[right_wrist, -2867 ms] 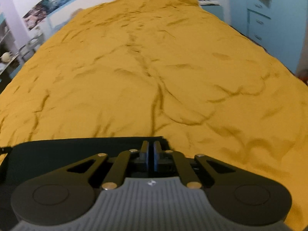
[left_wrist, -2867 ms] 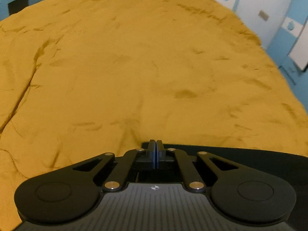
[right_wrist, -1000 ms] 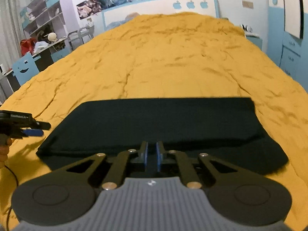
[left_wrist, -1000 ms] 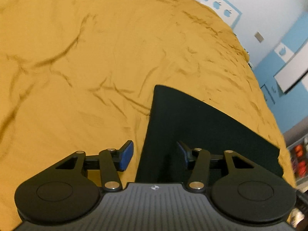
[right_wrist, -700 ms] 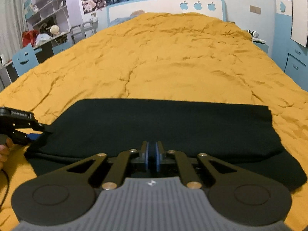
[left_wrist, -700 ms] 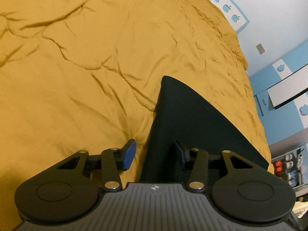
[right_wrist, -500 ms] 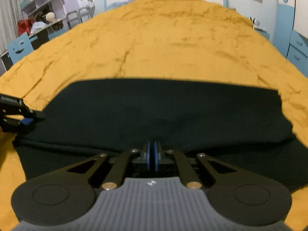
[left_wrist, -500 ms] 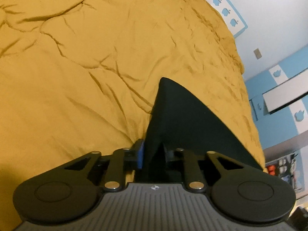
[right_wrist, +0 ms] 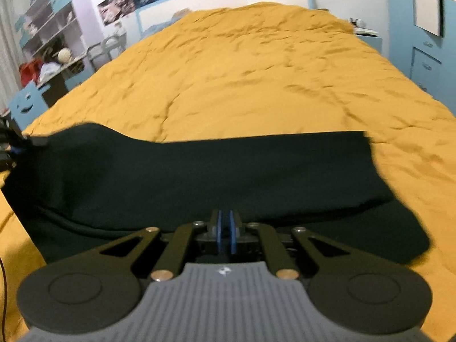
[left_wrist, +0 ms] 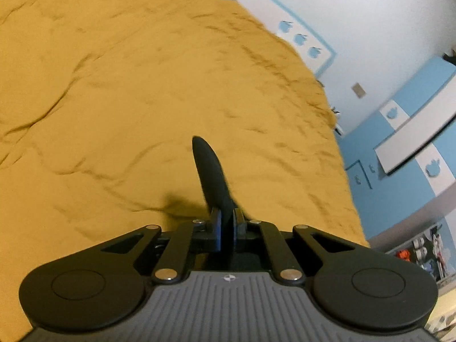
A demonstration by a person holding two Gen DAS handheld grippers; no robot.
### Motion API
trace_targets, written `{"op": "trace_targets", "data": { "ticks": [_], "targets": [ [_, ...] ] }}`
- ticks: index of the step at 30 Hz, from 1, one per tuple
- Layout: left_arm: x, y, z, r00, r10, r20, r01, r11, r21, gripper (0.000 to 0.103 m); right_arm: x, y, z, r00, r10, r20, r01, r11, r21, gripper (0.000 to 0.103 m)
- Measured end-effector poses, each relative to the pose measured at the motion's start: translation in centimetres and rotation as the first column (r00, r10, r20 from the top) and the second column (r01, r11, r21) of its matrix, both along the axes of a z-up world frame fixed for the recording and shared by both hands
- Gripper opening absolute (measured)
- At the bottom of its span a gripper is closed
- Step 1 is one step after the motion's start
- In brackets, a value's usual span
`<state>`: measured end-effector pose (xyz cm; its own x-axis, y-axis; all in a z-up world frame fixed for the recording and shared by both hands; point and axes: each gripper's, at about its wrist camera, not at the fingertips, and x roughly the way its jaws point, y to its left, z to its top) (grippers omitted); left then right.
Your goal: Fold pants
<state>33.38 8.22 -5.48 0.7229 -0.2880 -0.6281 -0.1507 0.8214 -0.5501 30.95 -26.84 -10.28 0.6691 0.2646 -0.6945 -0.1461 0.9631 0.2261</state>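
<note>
Pants (right_wrist: 199,171) lie across the bed (right_wrist: 256,71); left gripper (left_wrist: 225,228) clamps one end, right gripper (right_wrist: 225,229) pinches the near edge.

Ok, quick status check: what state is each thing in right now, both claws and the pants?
Left claw: shut on the pants' edge, fabric lifted.
Right claw: nearly closed over the pants' near edge; grip unclear.
Pants: folded lengthwise, spread across the bed, left end raised.
Bedspread: wrinkled, lying flat.

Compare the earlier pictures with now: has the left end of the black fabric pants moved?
Yes. The black fabric pants rose at their left end off the mustard-yellow bedspread, lifted by the left gripper clamped on it.
</note>
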Motion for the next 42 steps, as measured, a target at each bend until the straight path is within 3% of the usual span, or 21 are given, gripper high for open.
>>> {"op": "trace_targets", "data": {
  "ticks": [7, 12, 16, 21, 24, 26, 30, 32, 34, 36, 37, 39, 42],
  "targets": [
    [1.1, -9.2, 5.3, 0.997, -0.069, 0.041, 0.067, 0.997, 0.033, 0.007, -1.5, -5.7, 0.9, 0.999, -0.044, 0.011, 0.043, 0.998, 0.038, 0.004],
    [2.7, -17.8, 5.8, 0.986, -0.165, 0.021, 0.162, 0.98, 0.114, 0.007, -2.1, -9.1, 1.3, 0.997, -0.077, 0.028, 0.075, 0.995, 0.063, 0.004],
    [4.5, -24.2, 3.7, 0.967, -0.254, -0.038, 0.257, 0.955, 0.146, 0.007, -2.6, -12.0, 1.2, 0.994, -0.105, 0.029, 0.102, 0.992, 0.072, 0.004],
    [7.1, -30.3, -1.5, 0.937, -0.304, -0.171, 0.328, 0.935, 0.135, 0.007, -3.4, -15.1, 0.2, 0.989, -0.149, 0.001, 0.149, 0.985, 0.09, 0.004],
    [7.6, -32.5, -4.5, 0.902, -0.347, -0.256, 0.385, 0.916, 0.113, 0.008, -3.7, -16.2, -0.3, 0.986, -0.168, -0.017, 0.169, 0.981, 0.098, 0.004],
    [7.4, -33.4, -5.8, 0.863, -0.403, -0.304, 0.449, 0.888, 0.099, 0.01, -3.8, -16.5, -0.7, 0.985, -0.173, -0.025, 0.175, 0.979, 0.103, 0.004],
    [6.5, -31.6, -6.1, 0.818, -0.493, -0.295, 0.495, 0.866, -0.075, 0.019, -4.2, -16.2, -0.9, 0.985, -0.168, -0.033, 0.17, 0.977, 0.125, 0.004],
    [5.7, -30.0, -4.8, 0.832, -0.505, -0.23, 0.5, 0.862, -0.084, 0.027, -4.3, -15.9, -0.4, 0.986, -0.163, -0.023, 0.164, 0.976, 0.146, 0.004],
    [5.0, -27.7, -3.3, 0.857, -0.487, -0.169, 0.486, 0.872, -0.048, 0.034, -4.1, -15.5, 0.2, 0.987, -0.161, -0.009, 0.16, 0.972, 0.173, 0.008],
    [4.7, -25.5, -2.5, 0.884, -0.446, -0.141, 0.452, 0.892, 0.019, 0.034, -3.7, -15.1, 0.4, 0.987, -0.158, -0.004, 0.155, 0.967, 0.199, 0.028],
    [4.3, -24.1, -2.4, 0.9, -0.416, -0.133, 0.426, 0.902, 0.066, 0.034, -3.3, -14.9, 0.3, 0.988, -0.157, -0.013, 0.156, 0.964, 0.215, 0.031],
    [3.4, -21.9, -2.6, 0.92, -0.373, -0.121, 0.386, 0.915, 0.113, 0.034, -2.4, -14.5, 0.0, 0.988, -0.148, -0.03, 0.151, 0.96, 0.235, 0.032],
    [2.3, -18.7, -3.5, 0.94, -0.317, -0.128, 0.332, 0.936, 0.118, 0.034, -0.9, -14.1, -1.2, 0.986, -0.149, -0.075, 0.164, 0.95, 0.266, 0.032]
  ]
}}
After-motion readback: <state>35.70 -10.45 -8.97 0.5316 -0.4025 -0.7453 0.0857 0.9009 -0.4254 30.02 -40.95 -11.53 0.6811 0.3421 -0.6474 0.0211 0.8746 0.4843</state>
